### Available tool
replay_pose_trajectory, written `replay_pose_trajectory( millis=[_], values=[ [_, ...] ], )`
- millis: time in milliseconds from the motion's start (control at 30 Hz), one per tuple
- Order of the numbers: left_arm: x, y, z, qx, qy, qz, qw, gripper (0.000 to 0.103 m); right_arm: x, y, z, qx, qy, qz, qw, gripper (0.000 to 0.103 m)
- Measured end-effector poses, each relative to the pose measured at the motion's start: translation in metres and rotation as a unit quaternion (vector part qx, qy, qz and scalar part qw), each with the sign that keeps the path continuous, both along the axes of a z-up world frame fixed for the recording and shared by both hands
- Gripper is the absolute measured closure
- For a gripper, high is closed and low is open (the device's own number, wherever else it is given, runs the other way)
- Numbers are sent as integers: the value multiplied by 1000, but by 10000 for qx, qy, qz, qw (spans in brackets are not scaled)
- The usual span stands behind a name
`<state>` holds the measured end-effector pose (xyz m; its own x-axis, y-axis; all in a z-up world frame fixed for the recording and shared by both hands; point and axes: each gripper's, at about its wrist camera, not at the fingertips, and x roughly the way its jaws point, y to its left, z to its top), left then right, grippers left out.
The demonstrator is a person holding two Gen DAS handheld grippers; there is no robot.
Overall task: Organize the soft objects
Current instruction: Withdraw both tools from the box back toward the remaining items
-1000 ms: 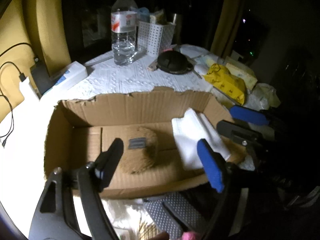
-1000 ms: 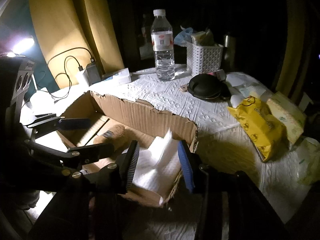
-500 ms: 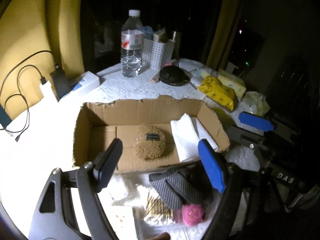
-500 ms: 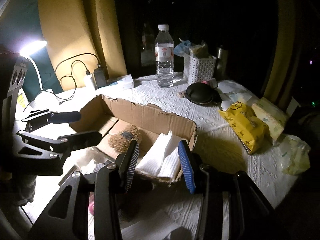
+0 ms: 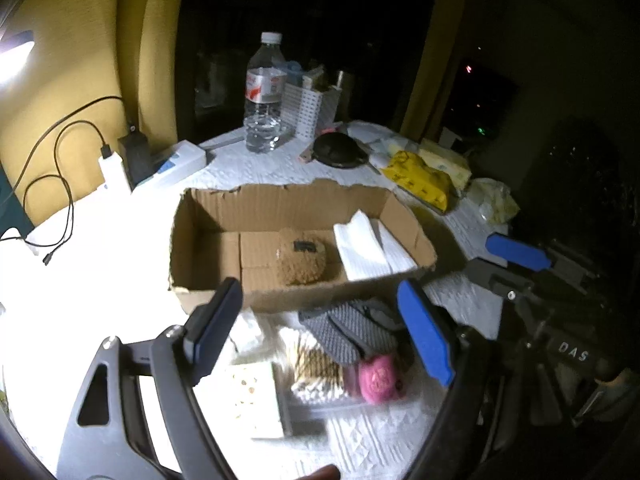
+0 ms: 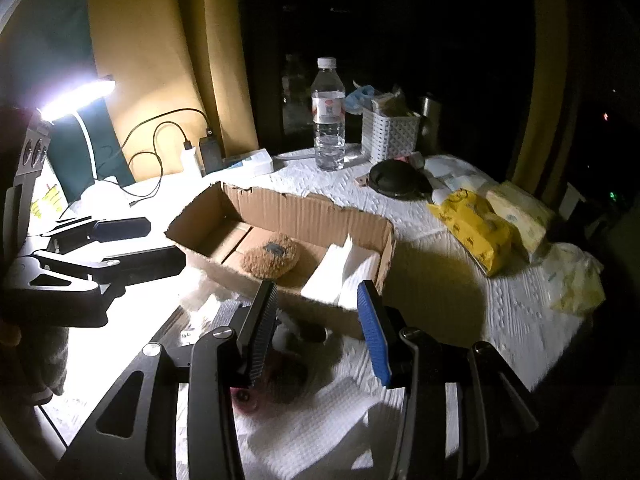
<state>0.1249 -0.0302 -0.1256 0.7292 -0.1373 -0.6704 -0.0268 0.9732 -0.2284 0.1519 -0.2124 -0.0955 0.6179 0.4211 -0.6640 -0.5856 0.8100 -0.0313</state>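
Both grippers, left gripper (image 5: pixel 320 332) and right gripper (image 6: pixel 318 332), are standing apart, empty. Folded white cloth (image 5: pixel 368 246) is lying in the torn cardboard box (image 5: pixel 280 204), mid-frame. You are advised: approach the pink soft toy (image 5: pixel 376 378), lower centre, squarely.

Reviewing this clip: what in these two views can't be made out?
- Pink soft item: left wrist view, blurred; right wrist view, in the right gripper's shadow.
- Label on the brown fuzzy object in the cardboard box: too small.
- White basket contents: dark, too small.
- Near table edge: cut off by both frames.
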Motion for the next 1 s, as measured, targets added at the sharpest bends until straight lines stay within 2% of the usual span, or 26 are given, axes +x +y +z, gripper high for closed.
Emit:
replay_pose_trajectory(
  millis=[167,267,733,933,1000],
  values=[
    [-10,-6,-4,-20,41,-78,10000,21,-13,-9,-8,-6,90,-149,9998,57],
    [-16,-9,-8,-25,89,-112,9999,21,-20,-15,-17,-28,191,-225,9996,50],
    [-38,-28,-31,3,336,-232,9992,21,-46,-37,-62,-101,615,-387,9973,47],
    [-47,-32,-41,-21,408,-200,9990,21,-56,-35,-82,-273,782,-216,9963,36],
    [-49,-33,-43,-7,441,-194,9988,21,-58,-34,-88,-343,782,-169,9962,22]
  ],
)
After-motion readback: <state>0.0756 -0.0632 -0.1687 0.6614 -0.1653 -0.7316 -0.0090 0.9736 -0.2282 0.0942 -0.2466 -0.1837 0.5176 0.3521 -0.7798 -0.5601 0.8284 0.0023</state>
